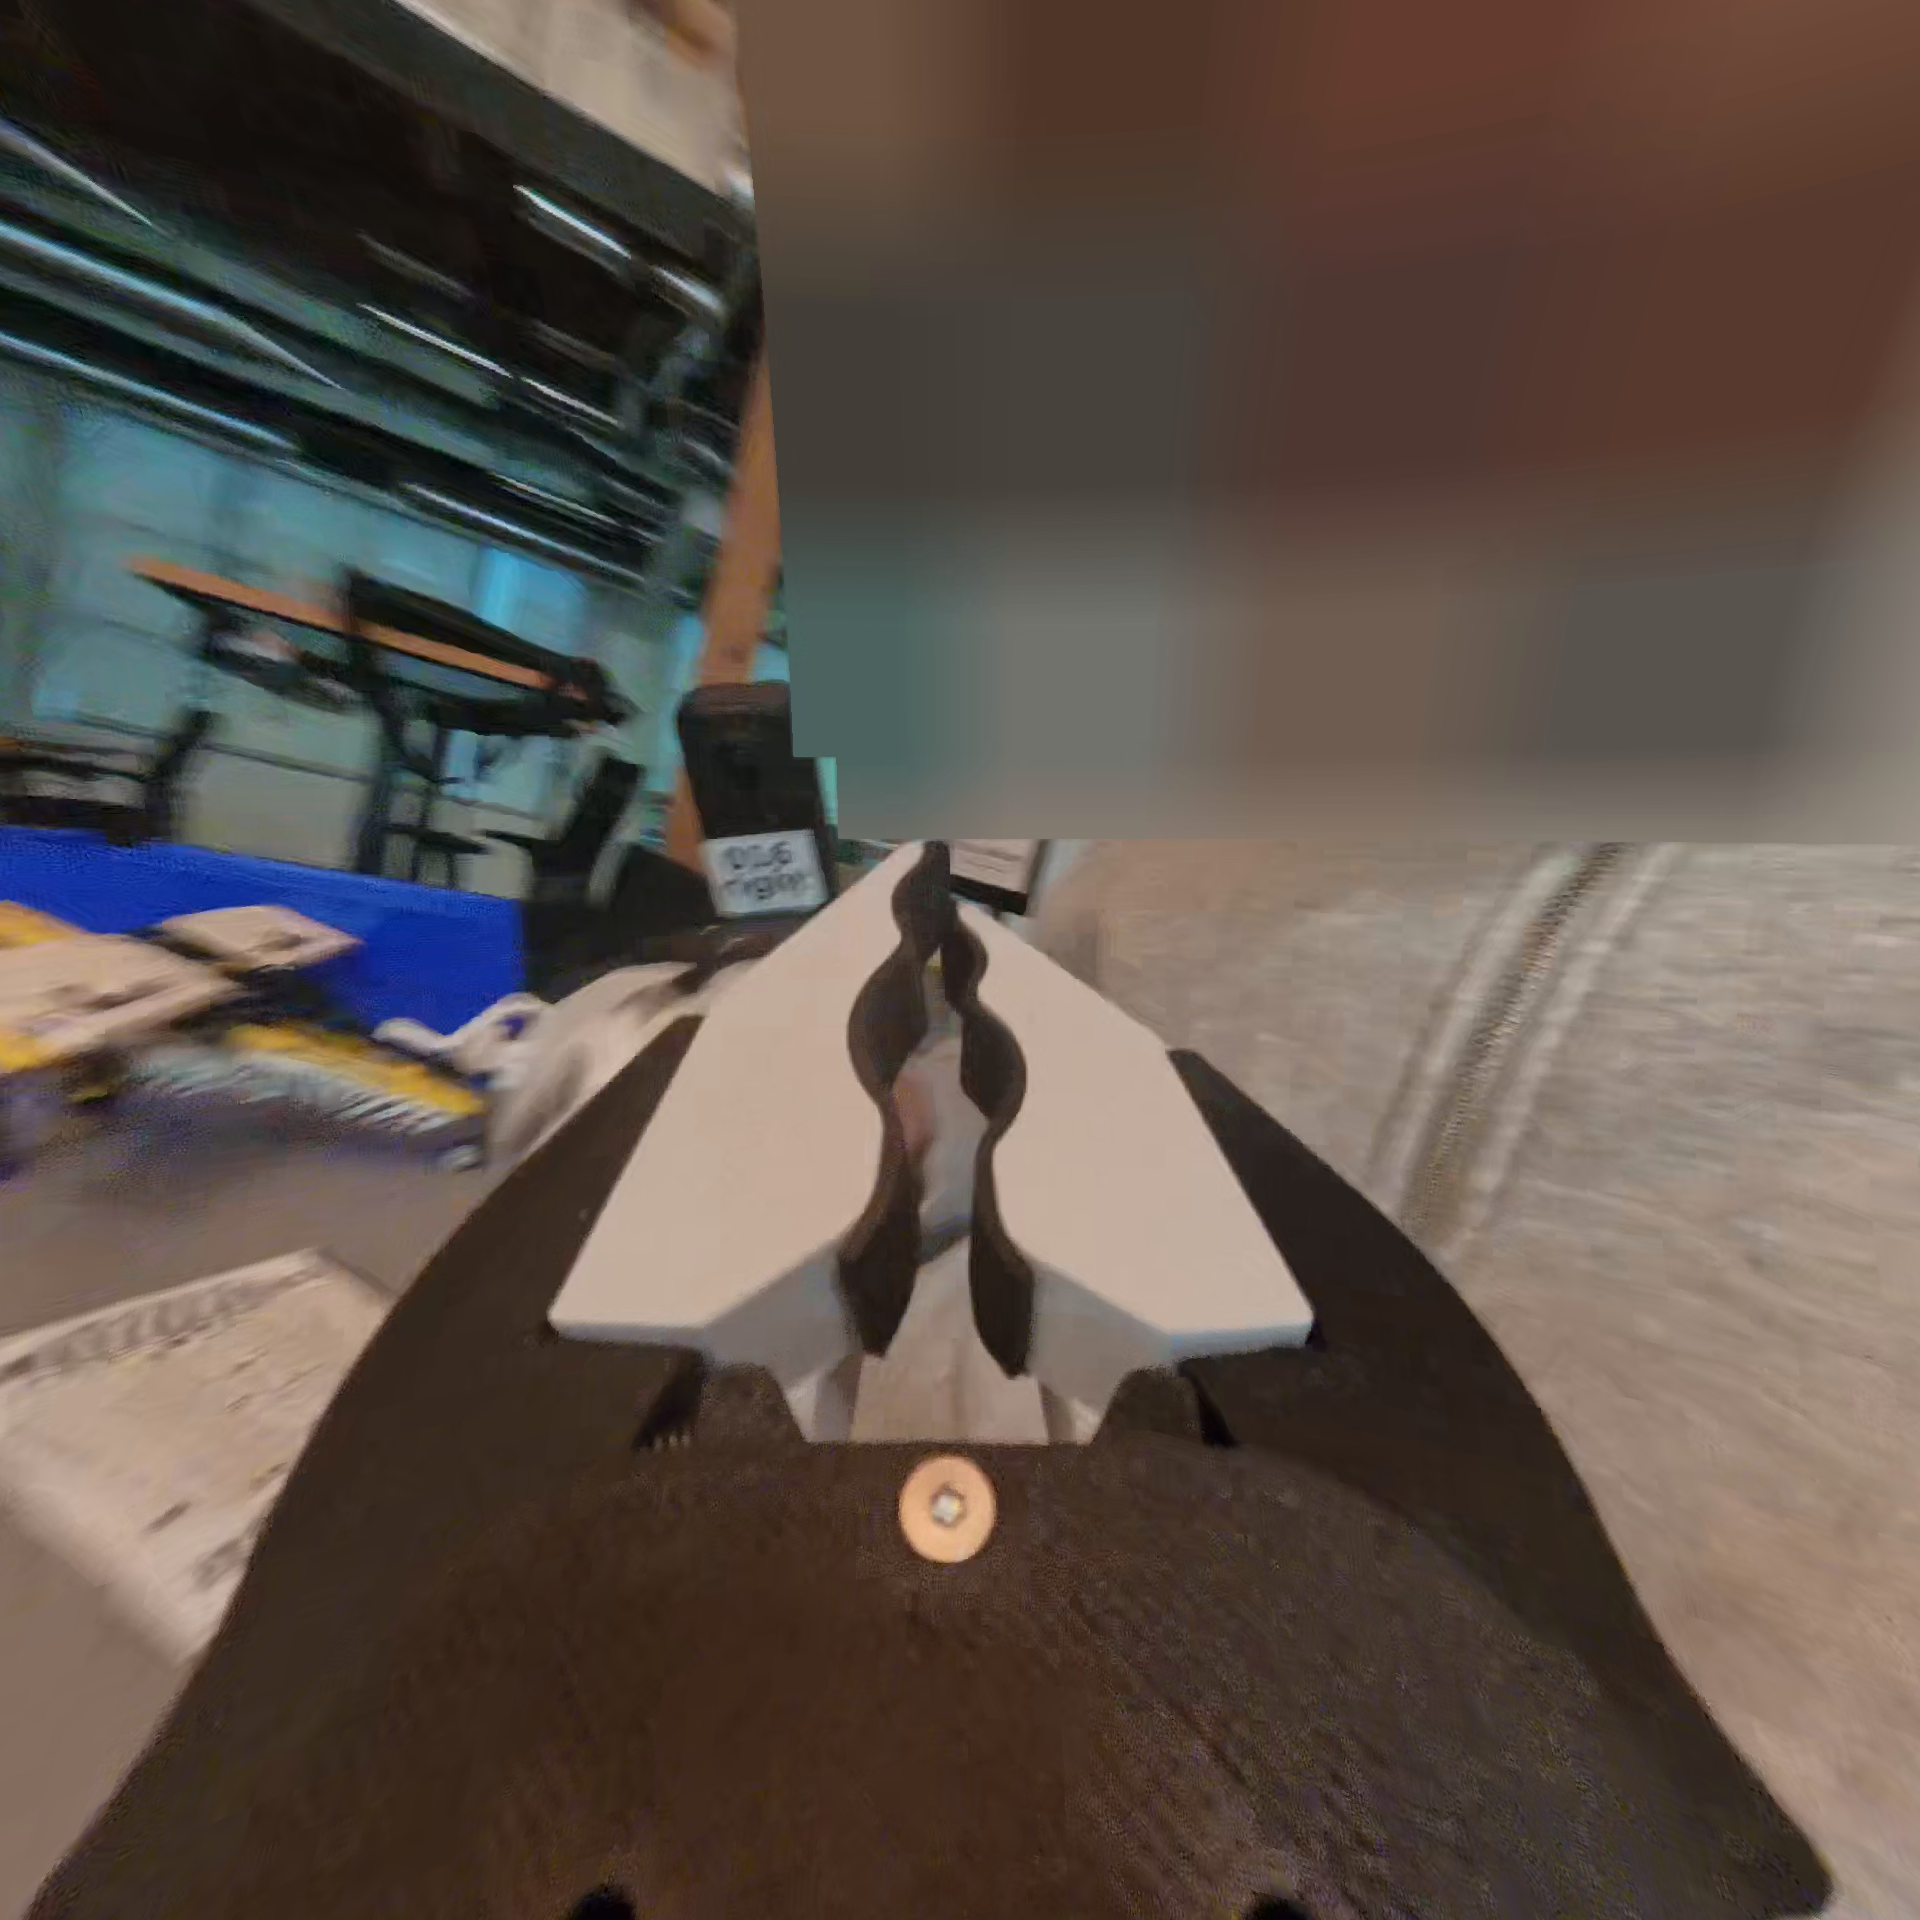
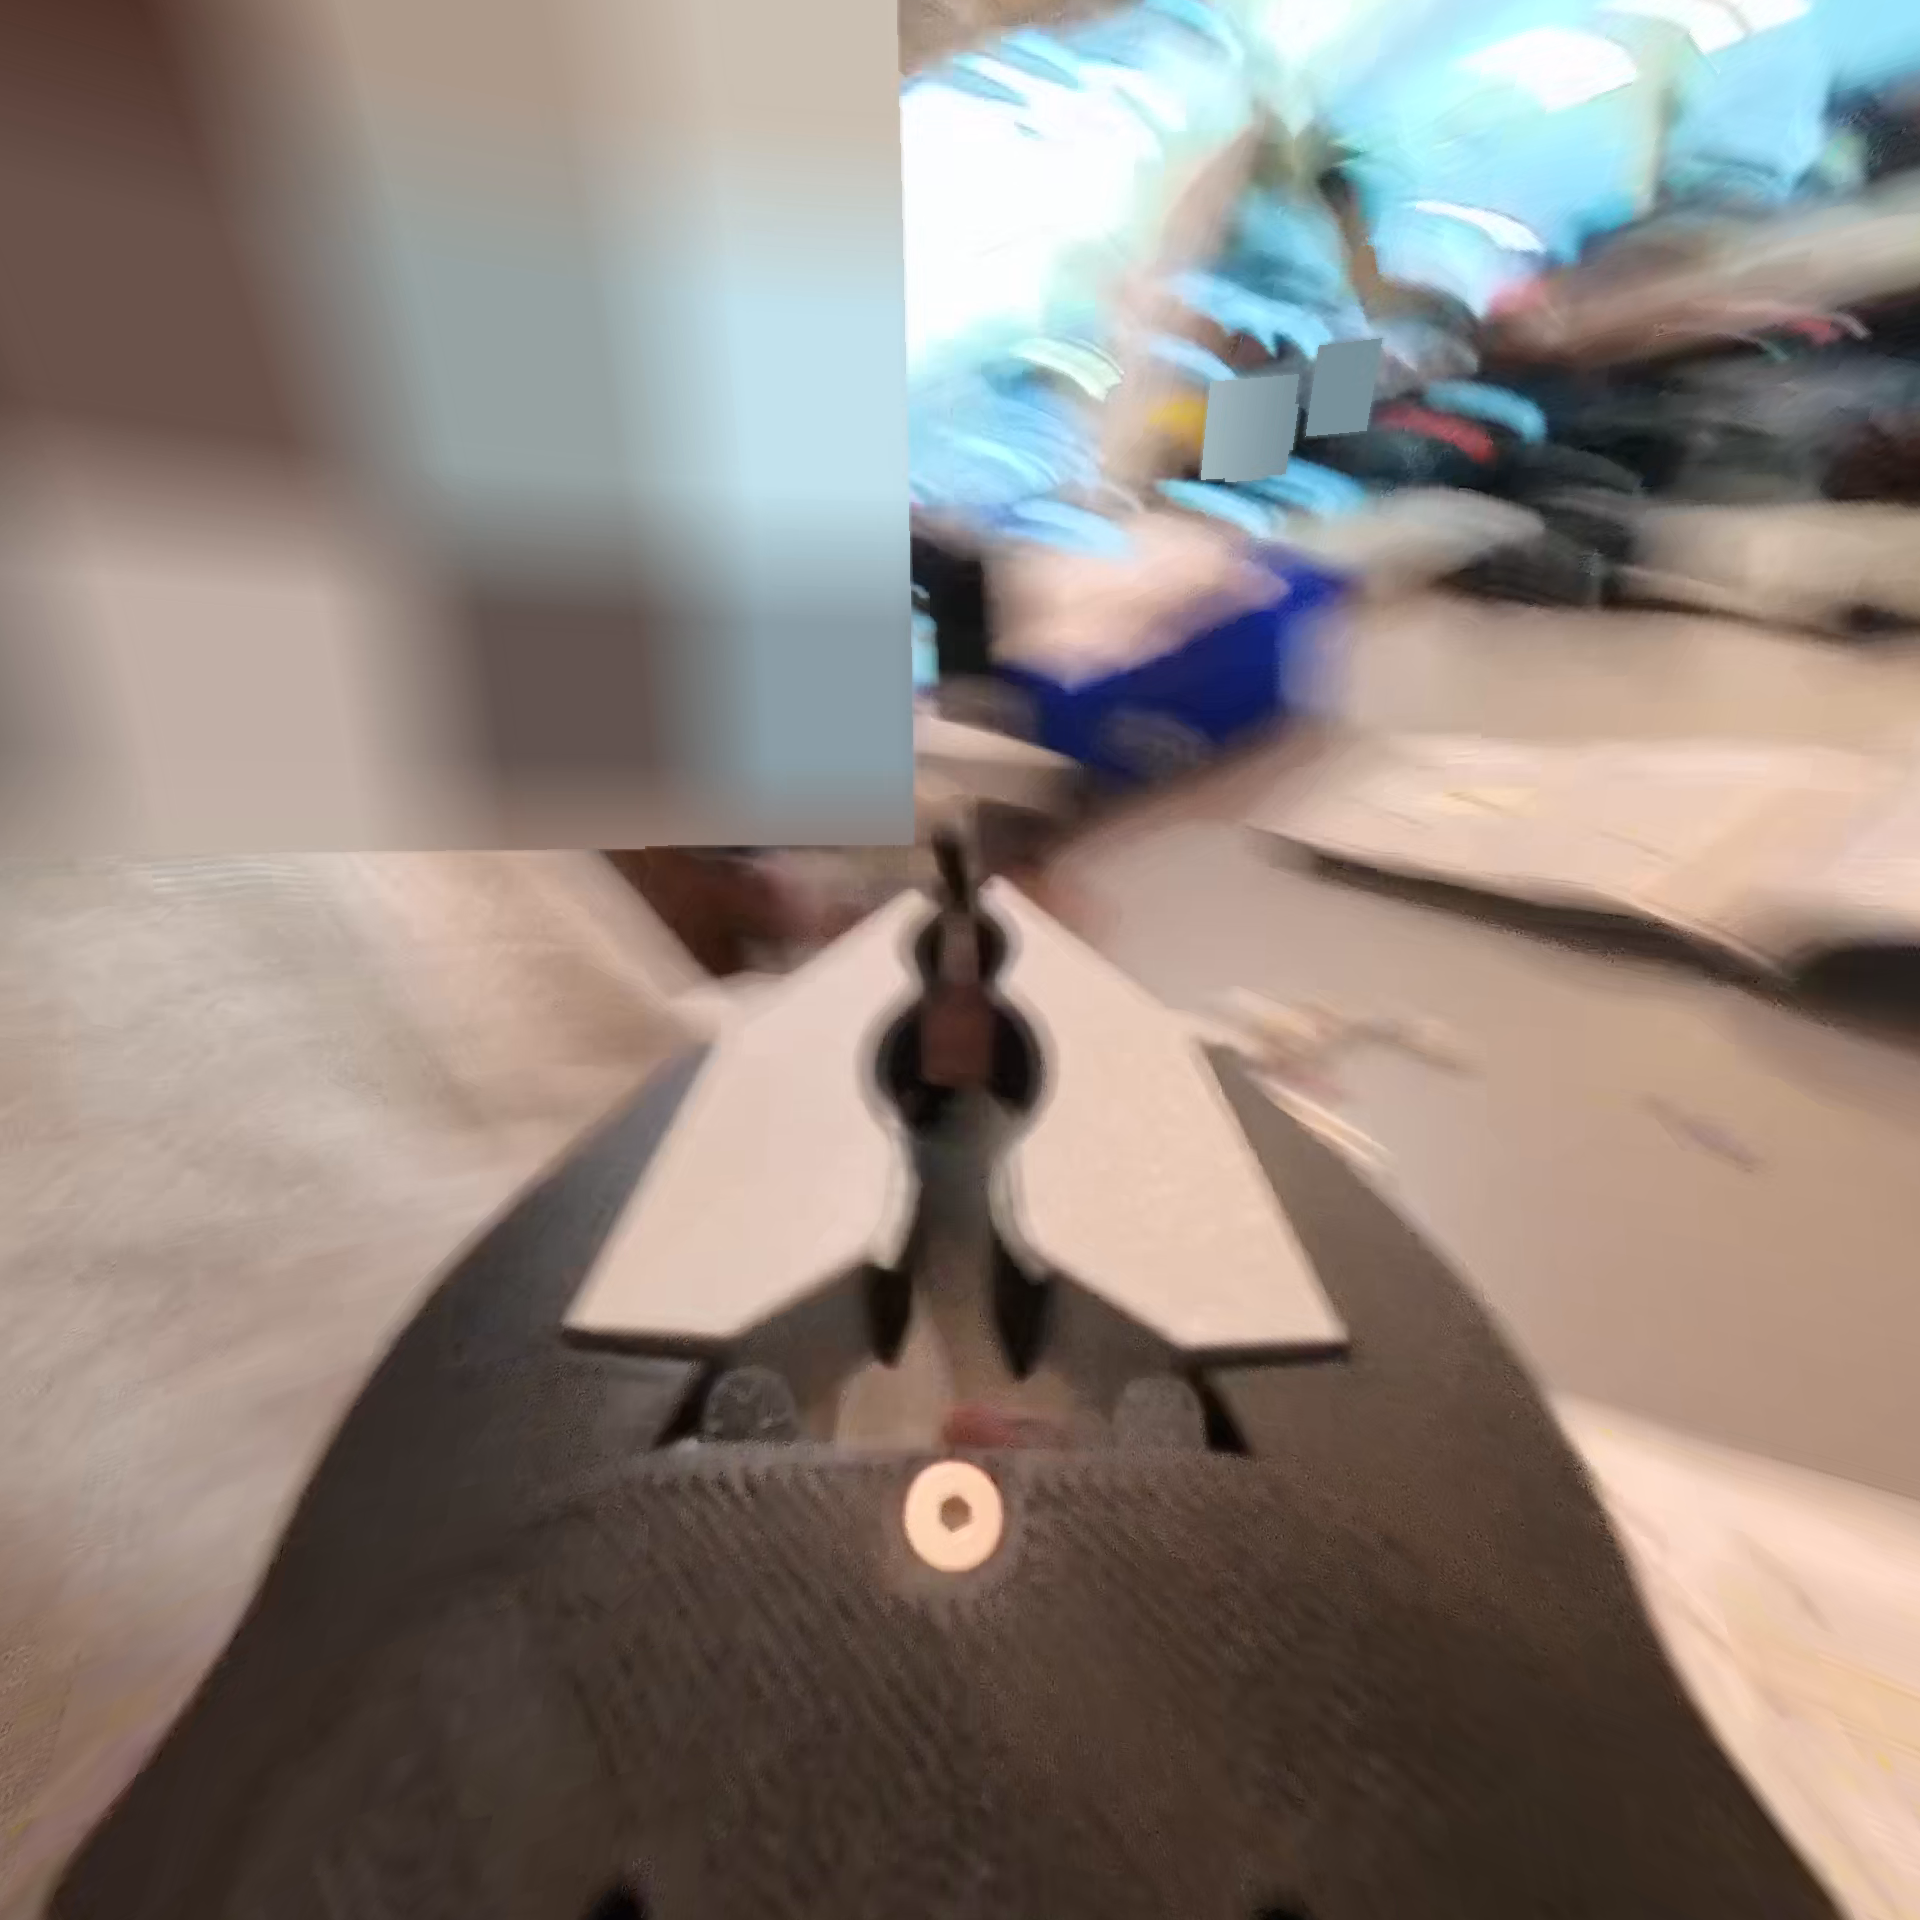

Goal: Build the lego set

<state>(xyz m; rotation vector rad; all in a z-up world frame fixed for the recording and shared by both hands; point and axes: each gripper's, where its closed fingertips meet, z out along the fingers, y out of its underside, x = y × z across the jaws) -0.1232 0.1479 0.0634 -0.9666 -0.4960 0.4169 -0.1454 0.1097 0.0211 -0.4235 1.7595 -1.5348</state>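
A part-built lego model in yellow, white and blue lies on the table at the left of the left wrist view, blurred. My left gripper is raised off the table, its jaws shut with the tips touching. It points at a person's grey zipped top, and I see nothing held in it. My right gripper is also shut at the tips and raised. The right wrist view is badly blurred by motion. A small brownish patch shows in the gap behind its tips; I cannot tell what it is.
A blue box stands behind the model and also shows in the right wrist view. A printed paper lies at lower left. Pale sheets or booklets lie on the table at right. A black block with a white sticker is ahead. One gripper's finger ends stand about 5 centimetres off the other's. From either gripper's tips it is about 40 centimetres to the part-built lego model.
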